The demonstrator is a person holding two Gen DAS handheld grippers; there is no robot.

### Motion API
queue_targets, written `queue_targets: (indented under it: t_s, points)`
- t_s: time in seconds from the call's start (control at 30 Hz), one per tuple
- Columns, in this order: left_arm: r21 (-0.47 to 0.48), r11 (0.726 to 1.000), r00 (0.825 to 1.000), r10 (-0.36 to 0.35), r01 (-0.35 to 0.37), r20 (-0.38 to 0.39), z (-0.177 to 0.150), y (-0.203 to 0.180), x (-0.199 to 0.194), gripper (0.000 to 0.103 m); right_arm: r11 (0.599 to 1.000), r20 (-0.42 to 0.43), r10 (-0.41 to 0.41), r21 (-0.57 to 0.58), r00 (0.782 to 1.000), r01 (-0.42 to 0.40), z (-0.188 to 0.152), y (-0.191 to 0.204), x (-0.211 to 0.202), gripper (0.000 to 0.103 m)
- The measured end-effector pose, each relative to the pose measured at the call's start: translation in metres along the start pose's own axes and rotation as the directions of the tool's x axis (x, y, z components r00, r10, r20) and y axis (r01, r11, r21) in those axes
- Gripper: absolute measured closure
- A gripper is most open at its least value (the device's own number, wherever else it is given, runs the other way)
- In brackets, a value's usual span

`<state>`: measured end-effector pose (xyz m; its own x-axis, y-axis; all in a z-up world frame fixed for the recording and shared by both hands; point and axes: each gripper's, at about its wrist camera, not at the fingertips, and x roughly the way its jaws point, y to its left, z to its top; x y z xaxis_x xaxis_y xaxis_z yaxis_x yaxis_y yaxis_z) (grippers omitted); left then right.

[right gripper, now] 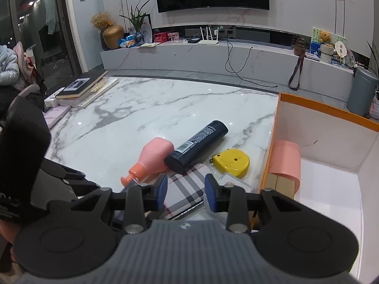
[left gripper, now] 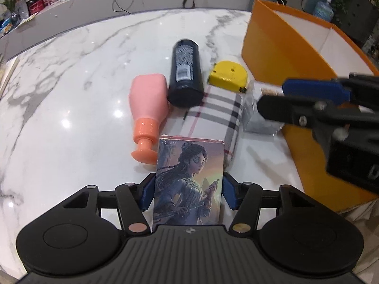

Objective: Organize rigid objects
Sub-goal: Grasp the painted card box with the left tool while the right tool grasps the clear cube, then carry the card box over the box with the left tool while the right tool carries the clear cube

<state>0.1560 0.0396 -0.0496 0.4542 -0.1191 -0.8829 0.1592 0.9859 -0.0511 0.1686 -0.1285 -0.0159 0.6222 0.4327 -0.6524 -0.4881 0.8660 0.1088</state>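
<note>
1. plainly, the step in hand was the pickup of the picture card box (left gripper: 188, 179): it stood between the blue pads of the left gripper (left gripper: 187, 193), one pad at each long side, and the jaws looked closed on it or all but closed; a sliver of gap on either side could not be ruled out.
2. the right gripper (right gripper: 186, 193) hung with its jaws apart and nothing between them, above the near end of the plaid case (right gripper: 183, 191).
3. ahead of the left jaws lay the rest of the pile: the plaid case just beyond the box, the pink pump bottle (left gripper: 148, 108) to their left, the black can (left gripper: 186, 71) resting partly on the case, the yellow tape measure (left gripper: 228, 75) further on.
4. the next move, as i judged it, called for a firm squeeze and a straight lift, then a swing to the right over the wall of the orange box (left gripper: 284, 47).
5. that wall was the edge to clear; the right gripper stood in that path.
6. inside the orange box a pink roll (right gripper: 285, 159) leaned at the near wall, with white floor free beyond it.
7. left of the jaws the marble table (left gripper: 71, 94) lay open.
</note>
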Motion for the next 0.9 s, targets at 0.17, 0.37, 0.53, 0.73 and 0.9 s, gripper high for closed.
queue_targets:
  t_s: [0.17, 0.37, 0.53, 0.73, 0.9]
  points:
    - [-0.025, 0.999, 0.998, -0.018, 0.02, 0.06, 0.004, 0.003, -0.014, 0.037, 0.997, -0.054, -0.045, -0.064, 0.998, 0.041, 0.004, 0.008, 0.004, 0.068]
    - [-0.084, 0.995, 0.995, -0.048, 0.056, 0.092, 0.005, 0.014, -0.022, 0.037, 0.976, -0.18, -0.05, -0.217, 0.982, 0.01, 0.023, 0.002, 0.015, 0.063]
    - [-0.096, 0.989, 0.986, -0.1, 0.114, 0.134, 0.005, 0.02, -0.028, 0.037, 0.908, -0.294, -0.074, -0.415, 0.953, -0.058, 0.047, 0.0, 0.034, 0.051]
    - [-0.108, 0.983, 0.981, -0.132, 0.148, 0.141, 0.004, 0.025, -0.024, 0.037, 0.745, -0.462, -0.126, -0.629, 0.878, -0.223, 0.063, 0.013, 0.067, 0.041]
    - [-0.123, 0.973, 0.972, -0.172, 0.193, 0.161, 0.004, 0.033, -0.024, 0.037, 0.654, -0.572, -0.205, -0.684, 0.794, -0.324, 0.056, 0.021, 0.099, 0.041]
